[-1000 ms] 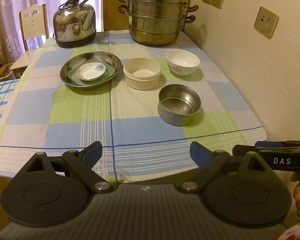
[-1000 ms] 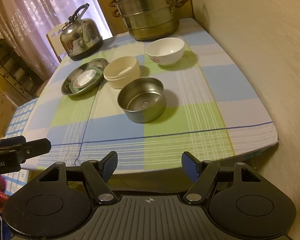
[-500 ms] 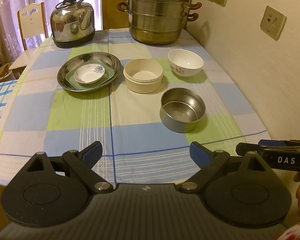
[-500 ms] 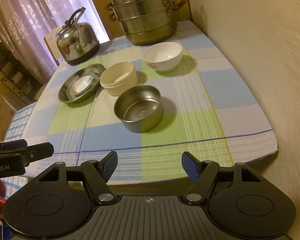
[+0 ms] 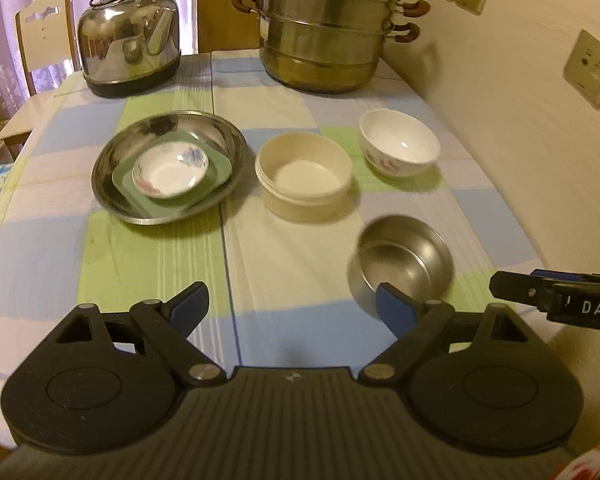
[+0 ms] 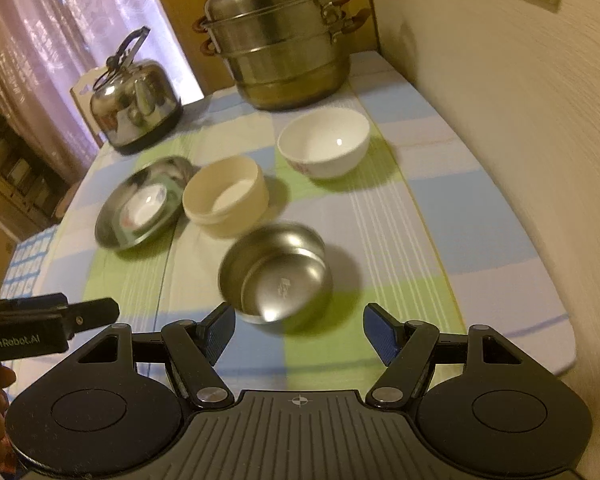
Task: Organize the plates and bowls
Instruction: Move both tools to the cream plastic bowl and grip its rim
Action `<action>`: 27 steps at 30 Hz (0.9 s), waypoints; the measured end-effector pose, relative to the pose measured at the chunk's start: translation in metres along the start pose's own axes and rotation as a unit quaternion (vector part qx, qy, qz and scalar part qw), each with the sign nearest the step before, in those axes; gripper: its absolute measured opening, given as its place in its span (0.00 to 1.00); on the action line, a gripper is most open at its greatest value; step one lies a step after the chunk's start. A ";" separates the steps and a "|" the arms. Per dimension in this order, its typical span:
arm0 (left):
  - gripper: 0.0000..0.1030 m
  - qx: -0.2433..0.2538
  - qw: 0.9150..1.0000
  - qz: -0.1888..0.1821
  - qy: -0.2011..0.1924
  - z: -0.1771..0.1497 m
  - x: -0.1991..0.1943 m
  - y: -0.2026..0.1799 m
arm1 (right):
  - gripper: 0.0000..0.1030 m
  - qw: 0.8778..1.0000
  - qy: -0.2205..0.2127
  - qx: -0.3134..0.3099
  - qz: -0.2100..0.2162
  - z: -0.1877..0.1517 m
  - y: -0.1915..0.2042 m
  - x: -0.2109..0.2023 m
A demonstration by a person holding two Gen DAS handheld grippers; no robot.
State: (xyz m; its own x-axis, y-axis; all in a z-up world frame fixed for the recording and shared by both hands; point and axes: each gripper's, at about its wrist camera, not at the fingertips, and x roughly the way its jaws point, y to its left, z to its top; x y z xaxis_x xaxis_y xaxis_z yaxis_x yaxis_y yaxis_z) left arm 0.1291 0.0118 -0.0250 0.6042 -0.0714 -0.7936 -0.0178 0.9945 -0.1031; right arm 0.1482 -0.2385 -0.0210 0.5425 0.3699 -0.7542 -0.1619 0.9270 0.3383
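Note:
A steel plate (image 5: 168,168) holds a green square plate (image 5: 220,168) with a small white flowered dish (image 5: 170,168) on it. To its right stand a cream bowl (image 5: 304,178), a white flowered bowl (image 5: 398,148) and a steel bowl (image 5: 404,264). My left gripper (image 5: 292,308) is open and empty above the near table edge. My right gripper (image 6: 300,332) is open and empty just in front of the steel bowl (image 6: 276,272). The cream bowl (image 6: 226,196), white bowl (image 6: 324,142) and steel plate (image 6: 140,204) lie beyond.
A steel kettle (image 5: 130,40) and a stacked steamer pot (image 5: 328,28) stand at the back of the checked tablecloth (image 5: 140,248). A wall (image 5: 520,140) runs along the table's right side. A chair (image 5: 44,36) stands at the far left.
Both grippers have moved forward over the table toward the bowls. The right gripper has come close to the steel bowl. Both stay open.

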 end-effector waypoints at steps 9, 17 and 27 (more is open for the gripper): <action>0.79 0.002 1.000 -0.011 -0.002 0.042 0.047 0.026 | 0.69 1.000 -0.004 0.017 0.014 0.037 0.014 0.054; 0.64 0.003 1.000 -0.031 0.002 0.066 0.092 0.035 | 0.68 1.000 -0.010 0.006 0.014 0.059 0.028 0.097; 0.48 -0.008 0.999 -0.053 0.006 0.088 0.129 0.041 | 0.51 1.000 -0.013 -0.003 0.010 0.078 0.039 0.138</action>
State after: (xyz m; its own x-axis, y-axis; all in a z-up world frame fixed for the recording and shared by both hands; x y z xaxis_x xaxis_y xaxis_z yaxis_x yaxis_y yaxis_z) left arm 0.2762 0.0502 -0.0789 0.5934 -0.1780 -0.7850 0.0336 0.9799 -0.1968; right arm 0.2814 -0.1558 -0.0677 0.5603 0.3864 -0.7326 -0.1777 0.9200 0.3493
